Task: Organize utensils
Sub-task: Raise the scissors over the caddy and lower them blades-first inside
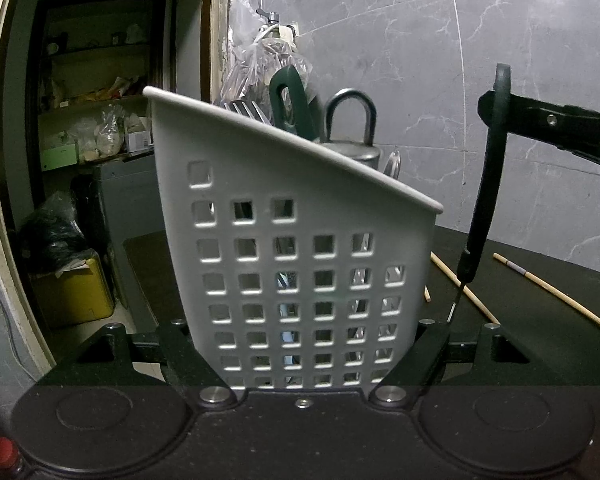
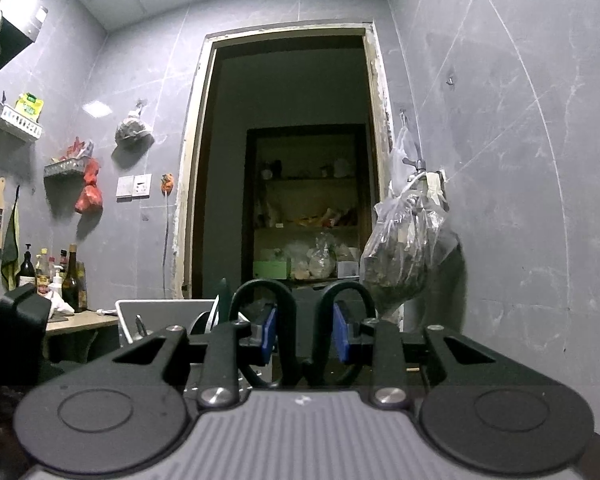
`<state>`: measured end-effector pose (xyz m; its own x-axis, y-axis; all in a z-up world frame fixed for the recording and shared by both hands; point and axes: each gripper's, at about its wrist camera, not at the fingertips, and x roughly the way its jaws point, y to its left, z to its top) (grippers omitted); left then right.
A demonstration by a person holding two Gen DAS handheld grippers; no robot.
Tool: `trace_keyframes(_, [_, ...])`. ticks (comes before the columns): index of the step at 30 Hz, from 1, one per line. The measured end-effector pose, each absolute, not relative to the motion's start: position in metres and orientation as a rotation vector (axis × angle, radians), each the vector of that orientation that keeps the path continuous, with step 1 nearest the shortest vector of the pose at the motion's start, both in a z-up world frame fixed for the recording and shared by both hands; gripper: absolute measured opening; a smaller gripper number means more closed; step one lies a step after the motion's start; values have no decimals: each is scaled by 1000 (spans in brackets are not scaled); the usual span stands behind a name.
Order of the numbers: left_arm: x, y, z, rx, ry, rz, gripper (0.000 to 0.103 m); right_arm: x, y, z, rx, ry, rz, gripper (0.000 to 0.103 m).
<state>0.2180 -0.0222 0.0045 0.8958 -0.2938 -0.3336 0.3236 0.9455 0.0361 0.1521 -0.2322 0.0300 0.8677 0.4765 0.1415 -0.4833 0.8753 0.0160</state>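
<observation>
In the left wrist view a white perforated utensil caddy sits tilted between my left gripper's fingers, which are shut on its base. Forks, a dark green handle and a metal utensil with a loop handle stand in it. To its right, my right gripper holds black-handled scissors upright, tip down on the dark table. In the right wrist view the scissors' two handle loops sit between the blue pads; the caddy's rim is at lower left.
Two wooden chopsticks lie on the dark table right of the caddy. A plastic bag hangs from a wall tap. An open doorway leads to storage shelves. Bottles stand on a counter at left.
</observation>
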Motion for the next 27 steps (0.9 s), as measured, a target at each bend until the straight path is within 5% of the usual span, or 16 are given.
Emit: trace_keyframes(27, [218,-23,5,91,332,-321,78,155,-235,37,40,-93,529,34])
